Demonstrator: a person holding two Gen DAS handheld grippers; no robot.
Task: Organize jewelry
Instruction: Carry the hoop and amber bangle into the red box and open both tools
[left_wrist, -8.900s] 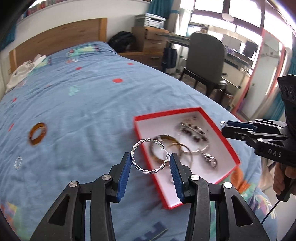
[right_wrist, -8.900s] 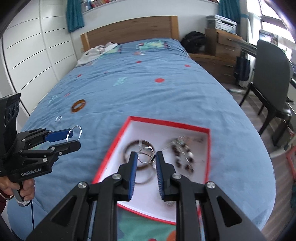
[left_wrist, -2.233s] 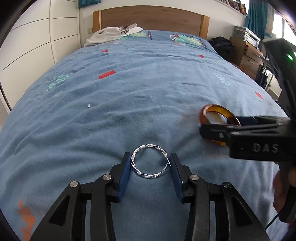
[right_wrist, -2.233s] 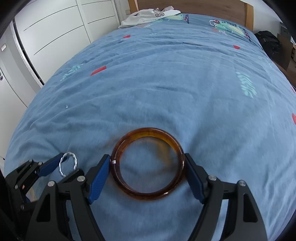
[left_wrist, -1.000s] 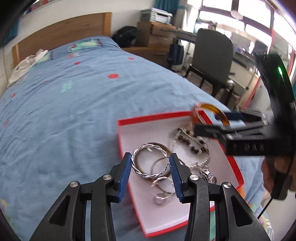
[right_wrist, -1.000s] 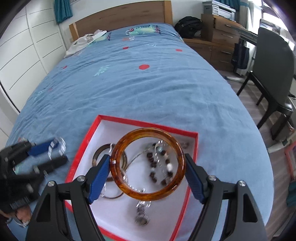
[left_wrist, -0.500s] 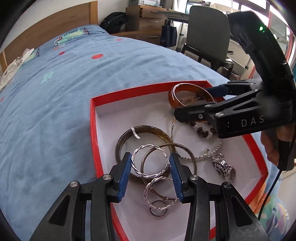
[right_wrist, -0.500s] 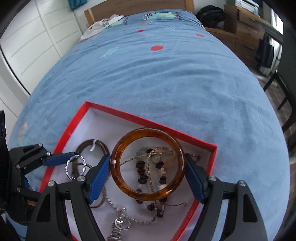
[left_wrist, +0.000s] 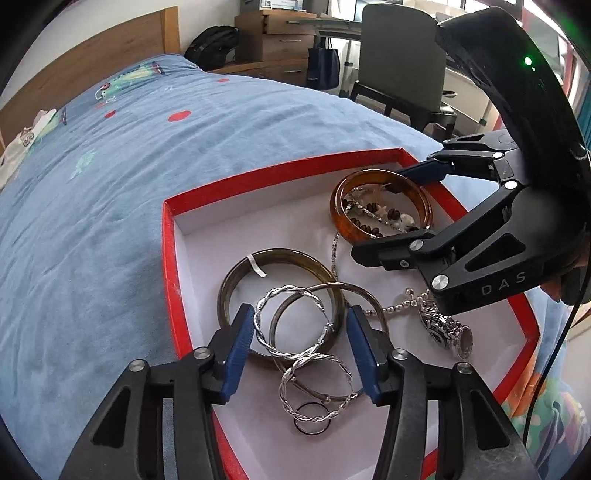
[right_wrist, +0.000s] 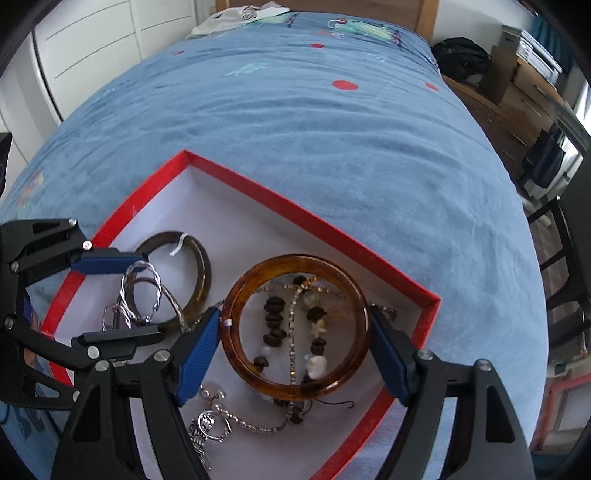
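Inside the red box (left_wrist: 168, 258), the left hand-held gripper (left_wrist: 301, 341) is opening, and its twisted silver ring (left_wrist: 291, 325) sits loose between the jaws. Further right in the box, the right hand-held gripper (right_wrist: 295, 332) pinches the amber bangle (right_wrist: 295, 330). I think it should let go next. Only the right view shows beads inside the bangle.

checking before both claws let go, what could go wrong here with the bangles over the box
The left claw is opening and the twisted silver hoop may drop onto the silver bangle and tangle. The right claw grips the amber bangle over the beaded bracelet; dropped, it could trap the beads. It sits near the red box wall.
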